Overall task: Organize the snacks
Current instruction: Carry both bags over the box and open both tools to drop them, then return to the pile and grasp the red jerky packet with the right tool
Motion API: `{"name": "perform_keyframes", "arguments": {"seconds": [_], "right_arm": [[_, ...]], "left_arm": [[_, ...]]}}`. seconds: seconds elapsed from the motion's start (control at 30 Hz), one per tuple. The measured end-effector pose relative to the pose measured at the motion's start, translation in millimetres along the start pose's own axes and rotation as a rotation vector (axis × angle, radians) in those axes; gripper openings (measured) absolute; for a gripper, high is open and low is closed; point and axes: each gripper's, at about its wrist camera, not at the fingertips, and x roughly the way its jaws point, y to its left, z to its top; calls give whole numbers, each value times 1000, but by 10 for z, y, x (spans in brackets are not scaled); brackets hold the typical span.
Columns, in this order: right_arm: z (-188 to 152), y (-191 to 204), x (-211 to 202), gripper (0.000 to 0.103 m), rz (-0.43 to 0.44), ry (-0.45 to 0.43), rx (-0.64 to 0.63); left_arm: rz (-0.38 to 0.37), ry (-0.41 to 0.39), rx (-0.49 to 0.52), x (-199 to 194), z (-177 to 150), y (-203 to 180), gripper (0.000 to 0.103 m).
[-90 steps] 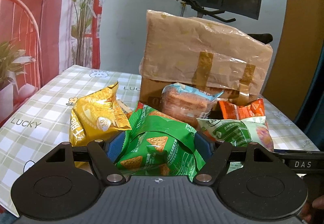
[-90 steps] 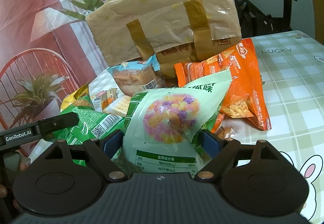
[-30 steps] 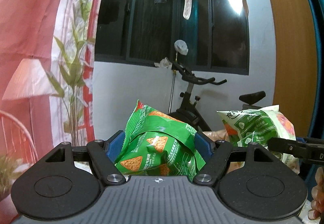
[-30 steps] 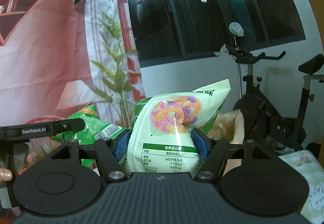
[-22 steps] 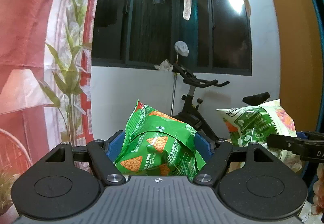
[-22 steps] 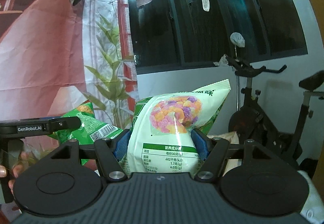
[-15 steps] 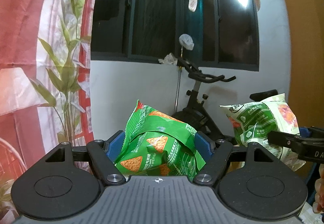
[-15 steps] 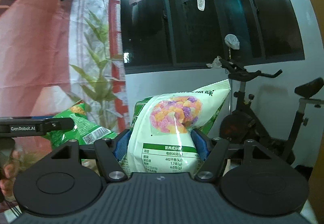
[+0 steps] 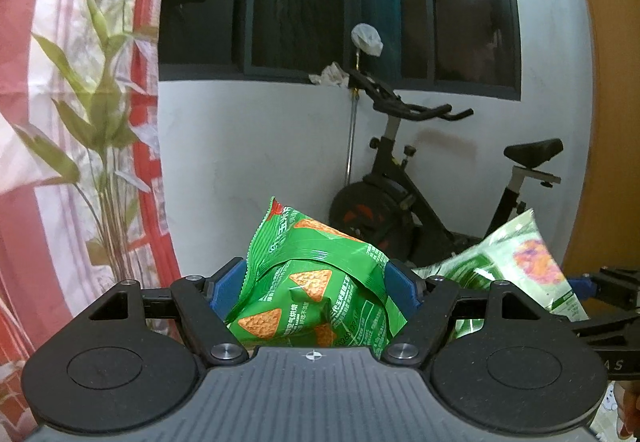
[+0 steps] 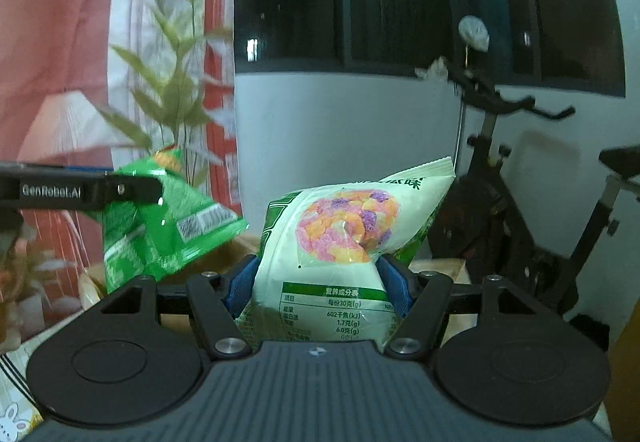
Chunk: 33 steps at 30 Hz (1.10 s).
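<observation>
Two claws each clamping a bag, green chip bag (image 9: 316,282), pale puff bag (image 10: 340,234), exercise bike (image 9: 420,178) behind.

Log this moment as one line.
left gripper: shut on green chip bag | right gripper: shut on pale snack bag | both aloft

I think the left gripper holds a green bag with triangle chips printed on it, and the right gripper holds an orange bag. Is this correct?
Not quite. The right gripper holds a pale green bag printed with pink, orange and purple puffs, not an orange one; the right wrist view shows it between the jaws. The rest is right: the left gripper holds the green bag with triangle chips.
</observation>
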Motion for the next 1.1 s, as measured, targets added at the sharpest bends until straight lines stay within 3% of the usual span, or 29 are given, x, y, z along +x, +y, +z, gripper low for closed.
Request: {"name": "perform_keyframes", "arguments": {"seconds": [0.3,0.4,0.77,1.1], "right_arm": [[-113,-111,83,68,-15,89,60],[-109,-142,57,77,-26,104,68],[-60,-139,-256,77,-34,79,97],[-88,18,-560,79,-3,56,101]], "left_arm": [[-33,82,-5,130,-113,-2,87],[-41,84,-18,103,-107,24,87],[-32,64,-34,-252,-17,116,87],[-29,72,-71,-693,-133,450,87]]}}
